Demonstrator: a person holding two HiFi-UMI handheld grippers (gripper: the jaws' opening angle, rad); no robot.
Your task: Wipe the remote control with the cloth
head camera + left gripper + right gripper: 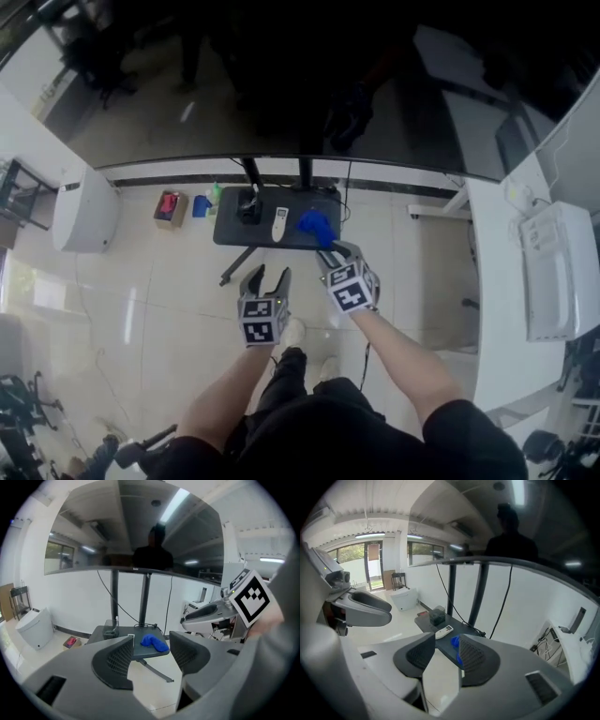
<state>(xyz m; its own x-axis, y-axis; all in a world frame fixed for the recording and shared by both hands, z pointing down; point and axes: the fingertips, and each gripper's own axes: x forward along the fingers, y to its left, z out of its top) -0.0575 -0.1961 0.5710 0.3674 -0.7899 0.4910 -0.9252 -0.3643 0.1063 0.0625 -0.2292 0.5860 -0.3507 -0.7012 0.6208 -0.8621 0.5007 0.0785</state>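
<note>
A white remote control point(280, 223) lies on the dark base plate point(232, 232) of a screen stand on the floor, with a crumpled blue cloth point(315, 226) just right of it. My left gripper point(268, 277) hangs in the air short of the plate, open and empty. The right gripper point(336, 253) hovers near the cloth, jaws apart, nothing between them. In the left gripper view the cloth point(154, 642) shows far off between the open jaws point(151, 653). In the right gripper view the remote point(444, 631) and cloth point(455, 642) lie beyond the open jaws point(446, 656).
A black box point(248, 208) stands on the plate's left end by the stand poles. A red box point(171, 206) and a green bottle point(215, 194) sit on the tiled floor to the left, near a white unit point(84, 211). A white desk point(511, 309) runs along the right.
</note>
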